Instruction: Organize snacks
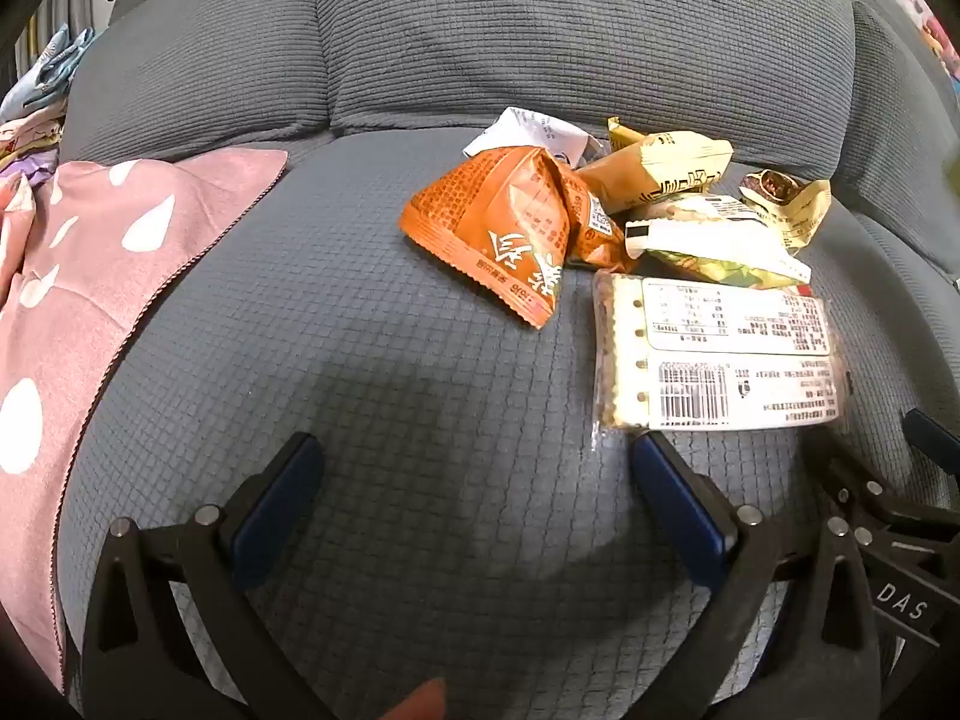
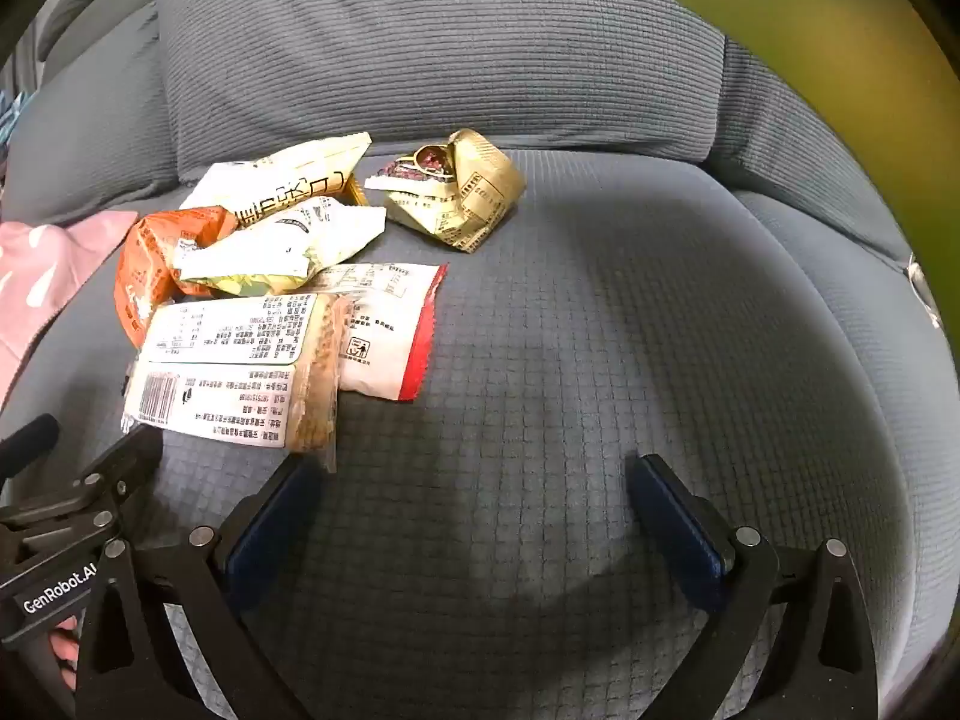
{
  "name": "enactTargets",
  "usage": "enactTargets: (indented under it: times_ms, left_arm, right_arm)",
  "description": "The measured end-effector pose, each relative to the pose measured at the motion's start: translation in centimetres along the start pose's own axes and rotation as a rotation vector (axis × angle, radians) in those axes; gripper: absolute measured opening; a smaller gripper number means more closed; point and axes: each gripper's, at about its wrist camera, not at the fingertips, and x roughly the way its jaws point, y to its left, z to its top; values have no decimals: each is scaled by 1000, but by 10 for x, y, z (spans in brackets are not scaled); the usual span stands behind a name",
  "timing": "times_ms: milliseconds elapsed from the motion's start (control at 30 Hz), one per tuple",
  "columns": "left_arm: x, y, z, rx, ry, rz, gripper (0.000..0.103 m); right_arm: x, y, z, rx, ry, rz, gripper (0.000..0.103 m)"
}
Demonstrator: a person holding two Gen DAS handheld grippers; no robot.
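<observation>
Several snack packs lie in a heap on a grey sofa seat (image 1: 372,372). An orange pack (image 1: 504,228) lies at the heap's left, a clear cracker pack with white labels (image 1: 714,354) in front, cream-yellow packs (image 1: 666,171) behind. My left gripper (image 1: 474,456) is open and empty, low over the seat, its right finger near the cracker pack's near corner. In the right wrist view the cracker pack (image 2: 234,369), a white pack with red edge (image 2: 390,330) and a crumpled yellow pack (image 2: 462,198) show. My right gripper (image 2: 474,474) is open and empty, right of the heap.
A pink cloth with white spots (image 1: 90,276) lies on the seat's left. Grey back cushions (image 1: 540,30) rise behind the heap. More wrappers or cloths (image 1: 42,90) sit at the far left. The seat's right half (image 2: 660,330) is bare fabric.
</observation>
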Motion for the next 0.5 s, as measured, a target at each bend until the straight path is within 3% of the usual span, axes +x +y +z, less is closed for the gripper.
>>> enactTargets:
  times_ms: [500]
  left_arm:
    - [2, 1, 4, -4, -2, -5, 103]
  right_arm:
    - [1, -1, -1, 3, -2, 3, 102]
